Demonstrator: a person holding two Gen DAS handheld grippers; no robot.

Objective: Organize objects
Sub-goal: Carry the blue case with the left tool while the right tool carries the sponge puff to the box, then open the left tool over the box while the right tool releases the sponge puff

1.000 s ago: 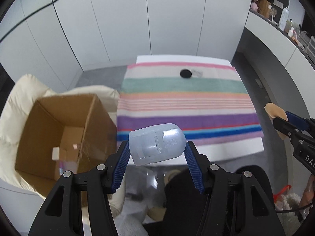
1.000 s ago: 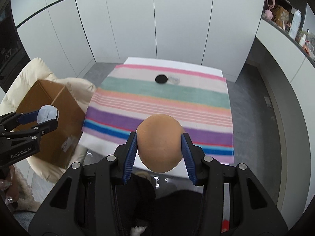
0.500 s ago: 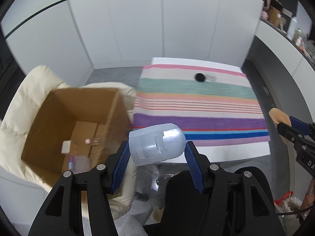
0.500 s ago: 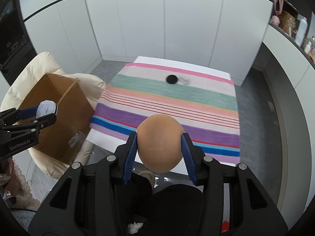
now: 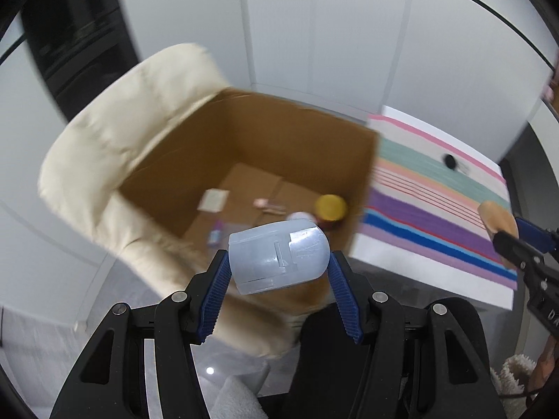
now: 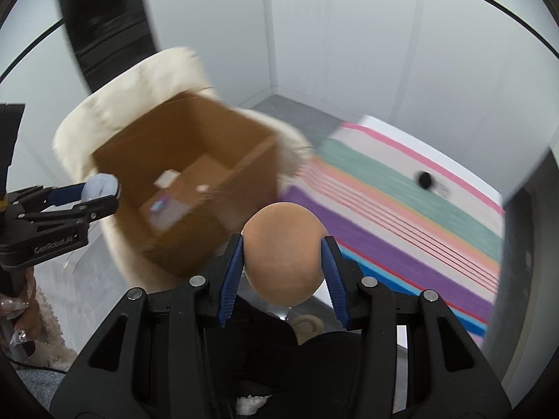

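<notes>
**Both grippers loaded, held near an open cardboard box**

The left gripper [image 5: 279, 272] clamps a pale blue, matte plastic case [image 5: 279, 256] with one rounded end and moulded seams; its ribbed blue pads [image 5: 215, 293] press both sides. The case sits between the fingertips, in front of and above the near edge of a brown cardboard box [image 5: 297, 132], which stands open on a cream, plush armchair [image 5: 104, 146]. On the box floor lie a yellow-lidded jar [image 5: 330, 207], a small white card [image 5: 213, 199] and a few blurred small items.

The right gripper [image 6: 282, 269] is closed on a smooth, tan, egg-shaped object [image 6: 283, 253], held by its ribbed pads [image 6: 230, 279] at the widest part, to the right of the box and near the edge of a striped cloth [image 6: 401, 209] on a white table. A small black round object [image 6: 424, 177] lies far back on the cloth.

From the right wrist view, the left gripper points towards the box from the left, roughly level.
</notes>
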